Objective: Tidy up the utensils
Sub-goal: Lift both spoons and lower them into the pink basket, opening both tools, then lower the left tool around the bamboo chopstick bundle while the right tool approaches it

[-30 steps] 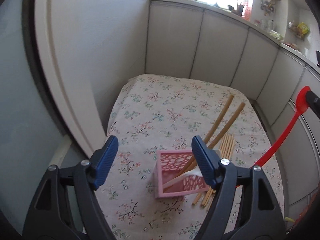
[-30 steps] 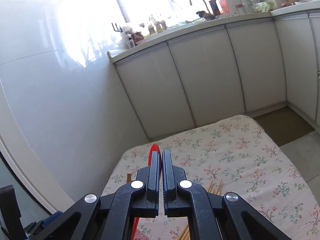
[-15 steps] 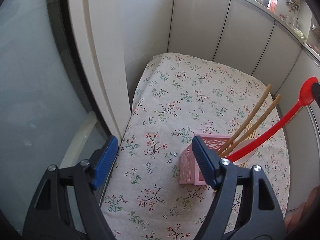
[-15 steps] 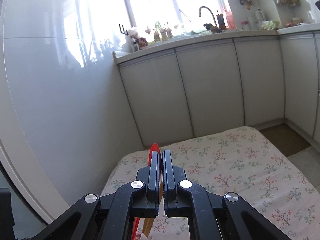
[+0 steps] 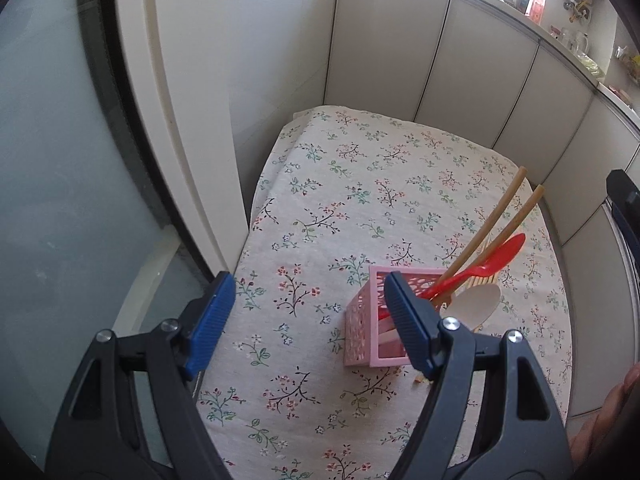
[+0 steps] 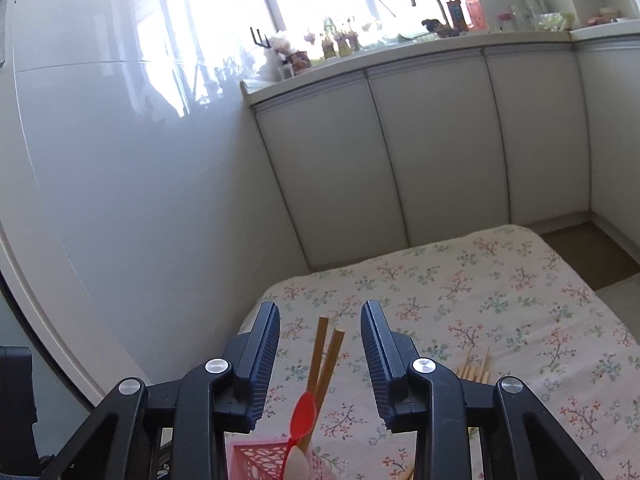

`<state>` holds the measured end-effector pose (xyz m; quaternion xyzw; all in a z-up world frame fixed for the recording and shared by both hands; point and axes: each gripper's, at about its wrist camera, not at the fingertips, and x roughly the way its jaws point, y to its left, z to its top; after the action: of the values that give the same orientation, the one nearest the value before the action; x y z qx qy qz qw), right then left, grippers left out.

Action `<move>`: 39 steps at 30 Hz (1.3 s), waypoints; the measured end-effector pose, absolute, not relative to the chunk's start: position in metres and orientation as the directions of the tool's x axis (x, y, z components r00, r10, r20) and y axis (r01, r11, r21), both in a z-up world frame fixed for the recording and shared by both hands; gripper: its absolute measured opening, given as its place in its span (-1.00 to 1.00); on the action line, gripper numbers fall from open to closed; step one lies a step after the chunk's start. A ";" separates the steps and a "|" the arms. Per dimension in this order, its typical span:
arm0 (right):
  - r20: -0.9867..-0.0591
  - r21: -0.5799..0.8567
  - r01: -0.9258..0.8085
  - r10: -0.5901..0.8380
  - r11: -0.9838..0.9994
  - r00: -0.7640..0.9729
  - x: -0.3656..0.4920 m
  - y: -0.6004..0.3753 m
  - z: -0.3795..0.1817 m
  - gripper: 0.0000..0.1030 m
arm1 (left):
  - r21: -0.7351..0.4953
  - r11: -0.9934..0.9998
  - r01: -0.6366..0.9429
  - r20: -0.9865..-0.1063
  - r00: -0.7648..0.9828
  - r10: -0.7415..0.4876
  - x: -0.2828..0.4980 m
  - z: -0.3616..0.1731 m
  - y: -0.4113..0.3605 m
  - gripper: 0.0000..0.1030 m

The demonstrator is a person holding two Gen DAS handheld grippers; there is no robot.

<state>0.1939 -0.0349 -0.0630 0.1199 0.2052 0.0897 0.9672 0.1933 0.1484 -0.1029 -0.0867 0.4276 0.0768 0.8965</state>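
Two hand-held grippers were in play above a table [image 5: 360, 184] covered with a floral cloth. Farthest left, the left hand-held gripper [image 5: 306, 320] hung with its blue pads spread wide and nothing between them; one pad sat over the table's left edge, the other in front of the near corner of a pink perforated utensil basket [image 5: 360, 320]. That basket stood upright on the cloth toward the table's right side. In it leaned two long wooden chopsticks [image 5: 496, 220], tilted up and to the right, with a red plastic spoon [image 5: 496, 254] lying along them, bowl upward, and a white spoon [image 5: 478, 304] resting against the basket's right rim. Just right of the basket, a bundle of thin wooden sticks [image 5: 486, 276] lay flat on the cloth, mostly hidden behind the spoons. At the far right edge of the left wrist view, part of the right hand-held gripper's dark body showed.

From the right wrist view, the right hand-held gripper [image 6: 320, 364] had just been opening and gripped nothing: its jaws stood apart, with the chopstick tips [image 6: 328, 344] and the red spoon's bowl [image 6: 304, 412] seen in the gap below, neither pad touching them. The basket's rim [image 6: 256, 452] showed underneath. Right of that gripper's fingers, the thin sticks [image 6: 476, 370] lay on the cloth.
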 end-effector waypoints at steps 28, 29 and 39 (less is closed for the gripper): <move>-0.614 0.182 0.028 0.091 0.983 0.784 0.180 -0.211 -0.074 0.71 | -0.014 0.985 0.173 -0.686 0.715 -0.136 0.159 -0.056 0.019 0.61; -0.627 0.186 0.047 0.082 0.981 0.775 0.182 -0.219 -0.078 0.72 | -0.014 0.982 0.190 -0.693 0.705 -0.147 0.161 -0.058 0.013 0.61; -0.814 0.235 0.168 0.100 0.957 0.572 0.212 -0.274 -0.135 0.74 | -0.058 0.959 0.278 -0.824 0.529 -0.203 0.212 -0.099 -0.051 0.33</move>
<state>0.2124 -0.2744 -0.1348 0.1448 0.4621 -0.0196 0.8747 0.2121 -0.0513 -0.0994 0.0404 0.4654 -0.1377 0.8734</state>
